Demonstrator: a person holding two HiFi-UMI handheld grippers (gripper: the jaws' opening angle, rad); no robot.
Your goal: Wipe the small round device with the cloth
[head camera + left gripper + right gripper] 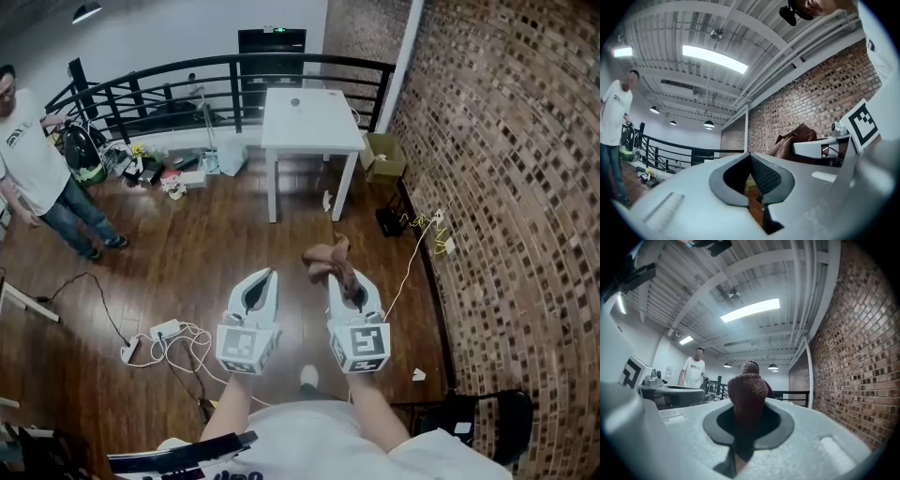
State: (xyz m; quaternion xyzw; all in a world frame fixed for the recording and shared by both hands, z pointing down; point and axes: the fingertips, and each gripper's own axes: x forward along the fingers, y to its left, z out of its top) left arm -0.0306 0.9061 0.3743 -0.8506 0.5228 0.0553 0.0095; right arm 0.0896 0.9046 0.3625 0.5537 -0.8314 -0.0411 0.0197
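Lower centre — left gripper shut, empty; right gripper clamps brown cloth — small round device on white table, upper centre.

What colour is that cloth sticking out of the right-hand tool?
Brown; the cloth shows best in the head view, clamped in the right gripper.

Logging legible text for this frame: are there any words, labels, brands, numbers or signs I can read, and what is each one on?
No text here can be read.
Bystander's white shirt: dark chest print, too blurred to read.
Small green lit sign at the far end of the room: too small to read.
left gripper and right gripper: only square black-and-white marker patterns, no letters or digits.
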